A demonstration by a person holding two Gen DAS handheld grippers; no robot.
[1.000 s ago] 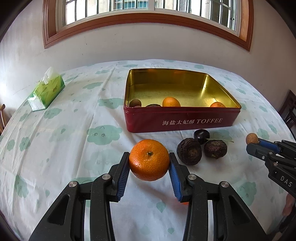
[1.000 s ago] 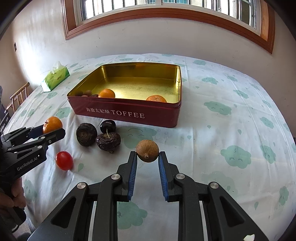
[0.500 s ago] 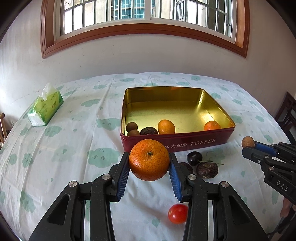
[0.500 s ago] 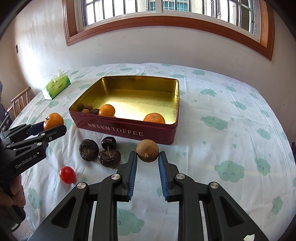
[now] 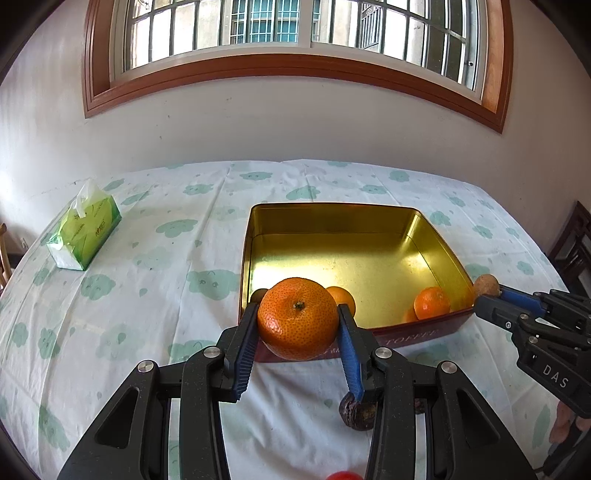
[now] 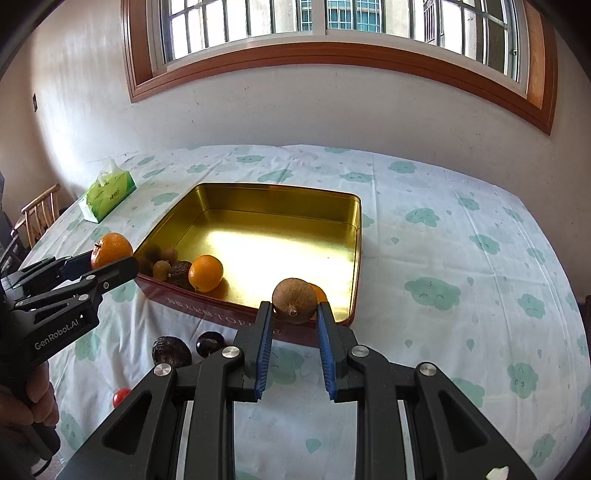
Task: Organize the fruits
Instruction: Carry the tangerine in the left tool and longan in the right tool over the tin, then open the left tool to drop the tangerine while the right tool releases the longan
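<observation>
**Two fruits held over the near edge of the toffee tin**

Round tabletop [image 5: 155, 280] under a white cloth printed with green clouds, set against a pale wall below a wood-framed window [image 5: 280, 33]. Wooden chair [image 6: 38, 212] at the far left edge in the right wrist view.

Red toffee tin [image 6: 343, 236] near the tabletop's middle, lid off, gold inside, mostly bare floor. Inside, along the near wall: a small orange [image 6: 205, 273] at the left corner, beside a cluster of small brown round fruits [image 6: 162, 262] and one dark wrinkled fruit [image 6: 180, 271]; a second small orange [image 5: 431, 302] toward the right corner.

Green tissue pack [image 5: 86, 230] well apart from the tin, on the far left of the cloth.

Left gripper [image 5: 297, 319] partly closed, blue pads pressed on both sides of a mandarin [image 5: 297, 317], stem end facing the camera, carried in the air just in front of the tin's near left corner. Hand [image 6: 27, 395] wrapped round that gripper's handle, seen from the right wrist.

Right gripper [image 6: 294, 306] closed down tight on a small brown round fruit [image 6: 294, 300], pinched at the fingertips, raised over the tin's near wall toward its right corner.

On the cloth in front of the tin, not yet put away: a dark wrinkled passion fruit [image 6: 170, 349], touching or just beside a dark glossy plum-like fruit [image 6: 209, 342], another wrinkled one [image 5: 356, 415] partly hidden behind the left gripper's finger, and nearest of all a cherry tomato [image 6: 121, 396].
</observation>
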